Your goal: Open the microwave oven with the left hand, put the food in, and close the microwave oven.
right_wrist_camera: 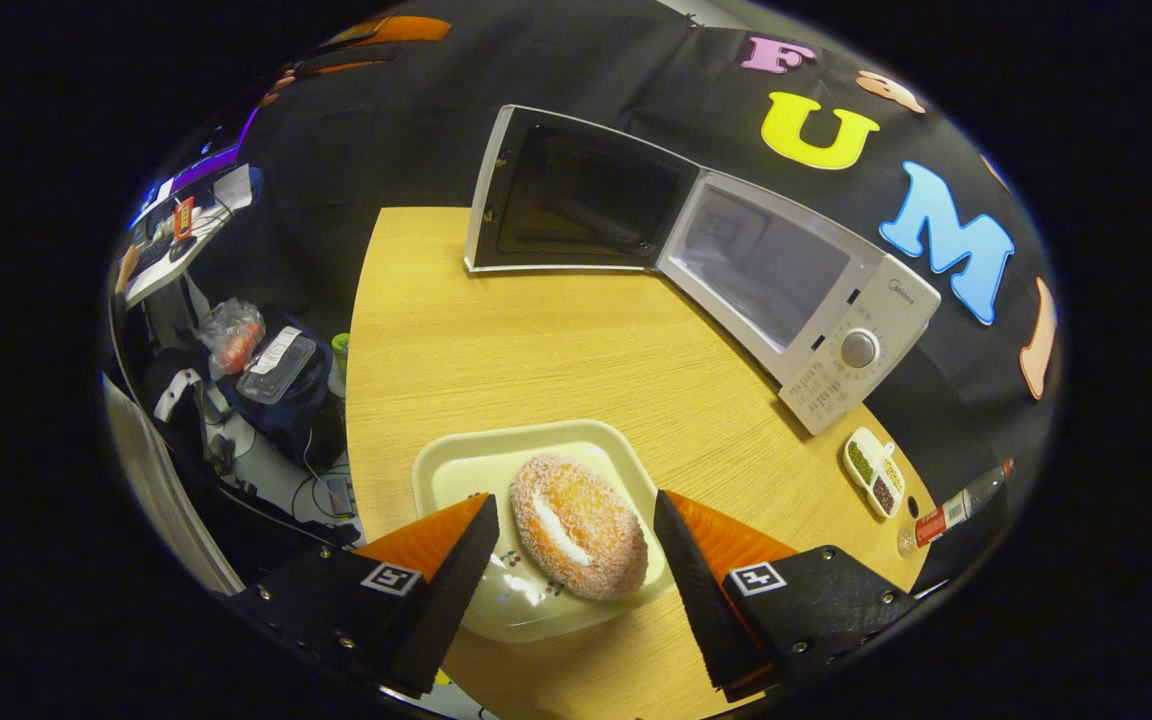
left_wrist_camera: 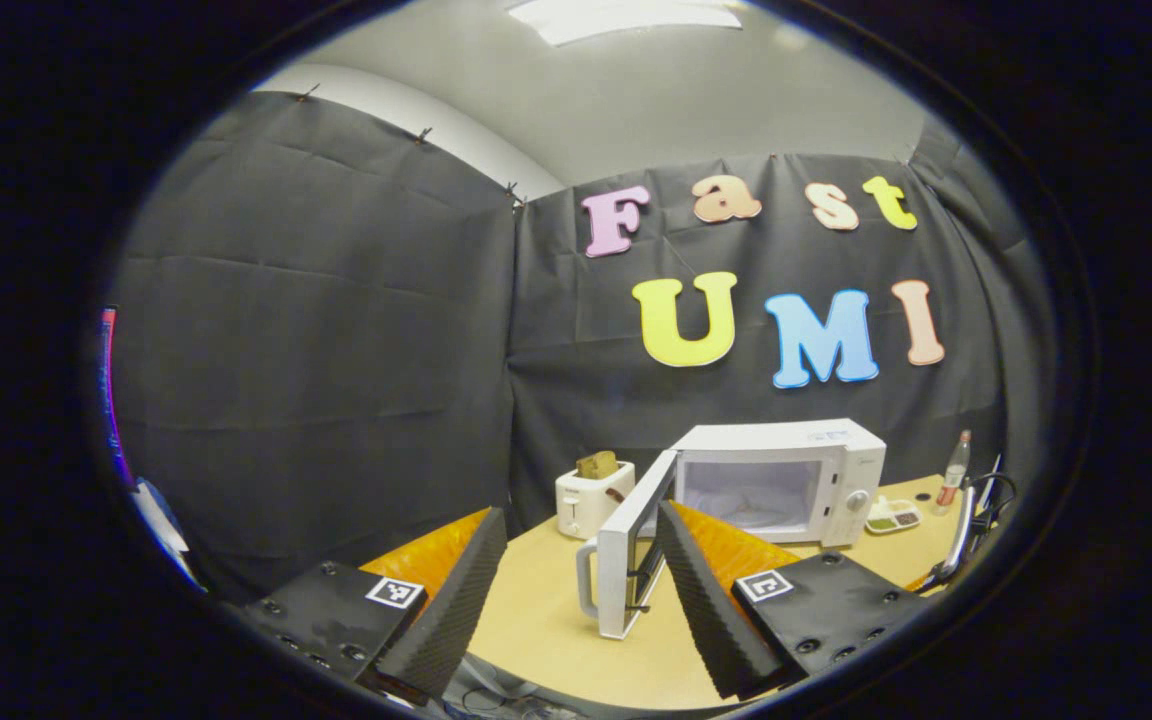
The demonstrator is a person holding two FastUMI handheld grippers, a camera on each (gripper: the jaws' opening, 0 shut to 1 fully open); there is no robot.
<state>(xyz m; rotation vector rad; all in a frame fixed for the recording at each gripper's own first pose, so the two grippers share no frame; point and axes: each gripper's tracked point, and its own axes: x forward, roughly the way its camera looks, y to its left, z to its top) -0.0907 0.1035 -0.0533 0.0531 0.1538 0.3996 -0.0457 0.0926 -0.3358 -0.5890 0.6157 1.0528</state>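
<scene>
The microwave oven [left_wrist_camera: 786, 480] stands at the back of the wooden counter [right_wrist_camera: 536, 350] with its door [right_wrist_camera: 576, 195] swung wide open to the left, so the first step of the task looks done. In the left gripper view the cavity is lit and appears empty, and the door's handle [left_wrist_camera: 586, 580] faces the camera. The left gripper [left_wrist_camera: 566, 610] hangs in front of that door with its fingers spread and nothing between them; it looks close to the door edge, though whether it touches cannot be told.

The food, a sugar-coated doughnut [right_wrist_camera: 578, 540], lies on a pale square plate [right_wrist_camera: 456, 470] at the near edge of the counter, well apart from the oven. The right gripper [right_wrist_camera: 571, 580] is poised over it, fingers released and standing either side of the doughnut, not pressing on it.

So loading has not yet begun: the doughnut, probably together with its plate, has to be gripped, carried across the counter and set inside the cavity, and then the door has to be pushed shut.

A toaster [left_wrist_camera: 594, 498] with bread in it stands left of the oven; a small divided dish [right_wrist_camera: 874, 470] and a bottle [right_wrist_camera: 956, 508] lie to its right, out of the way.
</scene>
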